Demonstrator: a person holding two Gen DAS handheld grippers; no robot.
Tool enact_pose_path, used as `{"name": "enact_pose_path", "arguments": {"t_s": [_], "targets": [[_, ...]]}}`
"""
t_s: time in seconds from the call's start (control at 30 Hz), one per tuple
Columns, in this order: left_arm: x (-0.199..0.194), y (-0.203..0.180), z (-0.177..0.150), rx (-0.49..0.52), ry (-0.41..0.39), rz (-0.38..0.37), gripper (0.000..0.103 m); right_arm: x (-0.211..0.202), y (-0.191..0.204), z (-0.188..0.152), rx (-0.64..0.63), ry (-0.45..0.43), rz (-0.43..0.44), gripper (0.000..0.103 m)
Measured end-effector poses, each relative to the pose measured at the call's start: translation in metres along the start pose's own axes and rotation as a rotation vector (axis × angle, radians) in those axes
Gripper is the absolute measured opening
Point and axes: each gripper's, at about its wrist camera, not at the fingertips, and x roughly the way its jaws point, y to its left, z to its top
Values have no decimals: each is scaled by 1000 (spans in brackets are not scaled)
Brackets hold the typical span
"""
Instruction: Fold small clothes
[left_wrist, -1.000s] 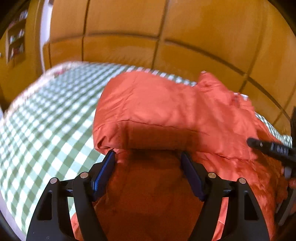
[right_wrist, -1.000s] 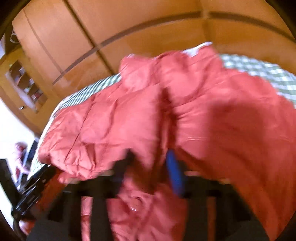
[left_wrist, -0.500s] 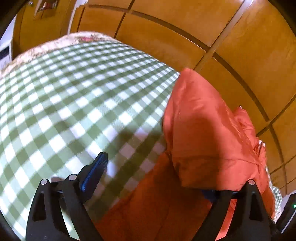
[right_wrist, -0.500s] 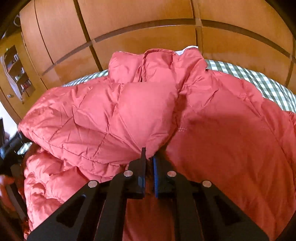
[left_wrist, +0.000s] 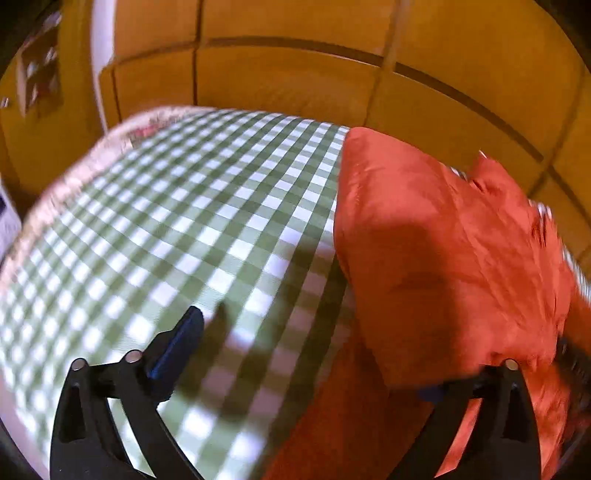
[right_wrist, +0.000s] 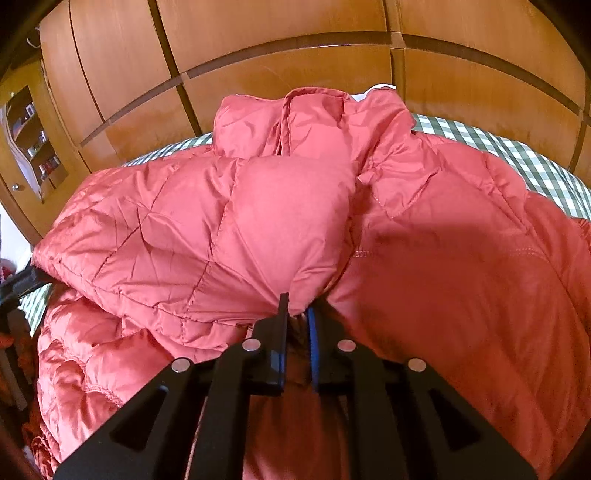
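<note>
Our right gripper (right_wrist: 295, 314) pinches a fold of the red quilted jacket (right_wrist: 288, 221), its jaws nearly together on the thin fabric just ahead of the fingertips. Beyond that pinch the padded panel we hold lies doubled over the jacket's body, with the collar (right_wrist: 317, 103) farther ahead and the rest of the garment spreading to the right of the tool. Our left gripper (left_wrist: 314, 354) has just been opening and now stands wide, one pad (left_wrist: 177, 343) over bare cloth while the other side sits under the jacket's edge; we see nothing pressed between them. From that gripper the jacket lies ahead and to the right, its folded edge running away from us. We judge the fold as partly made: one side is brought over, yet the bundle is puffy and loose, so flattening and at least one more fold remain. To the left of the left gripper the green checked bedspread (left_wrist: 166, 229) offers open room, ending at wooden wardrobe panels (right_wrist: 295, 44) beyond.
</note>
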Motion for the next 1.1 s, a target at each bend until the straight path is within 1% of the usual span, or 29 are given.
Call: {"name": "enact_pose_path", "arguments": {"t_s": [0.07,0.13,0.2,0.23,0.27,0.3,0.33,0.4,0.43,0.47,0.53,0.6,0.67,0.7,0.77,0.8,0.87,0.97,1.03,1.07,1.1], "targets": [[-13,4,-6,49,-3,-6,99,1,0,1,4,-1,4,11],[-26,11,-14,90,-4,23,99,0,1,1,-1,-3,-1,11],[-42,16,-19,100,-27,120,99,0,1,1,-4,-4,-6,12],[-51,18,-19,84,-60,156,99,1,2,2,-4,-4,-6,12],[-55,21,-16,58,-88,166,99,1,1,2,-4,-4,-7,12],[-66,20,-12,7,-134,150,99,0,1,2,-4,-5,-7,12],[-76,17,-8,-49,-178,97,99,0,1,2,-5,-4,-7,12],[-85,5,-2,-116,-220,2,99,0,1,2,-7,-6,-10,12],[-87,-6,2,-126,-227,-34,99,0,1,2,-7,-7,-11,12],[-84,-24,9,-112,-224,-72,99,0,1,2,-8,-8,-12,13],[-76,-56,17,-49,-216,-91,99,-1,2,1,-10,-8,-15,13],[-63,-90,23,34,-222,-63,99,-1,3,1,-16,-9,-24,13],[-41,-112,27,100,-214,-33,99,-1,4,0,-22,-10,-31,13],[-23,-119,29,135,-195,14,99,-1,4,0,-24,-11,-34,14],[13,-120,27,170,-124,103,99,-1,4,0,-23,-12,-32,14],[23,-116,24,168,-113,115,100,-1,4,0,-23,-13,-29,16],[32,-101,18,118,-109,60,100,0,5,0,-28,-13,-30,18],[36,-93,17,93,-91,33,100,1,6,0,-35,-10,-35,19],[38,-93,16,91,-90,32,100,0,6,0,-36,-12,-35,19],[37,-92,16,90,-93,33,100,-1,5,0,-33,-15,-35,22],[38,-92,16,90,-93,34,100,-4,4,0,-29,-29,-40,28]]}}
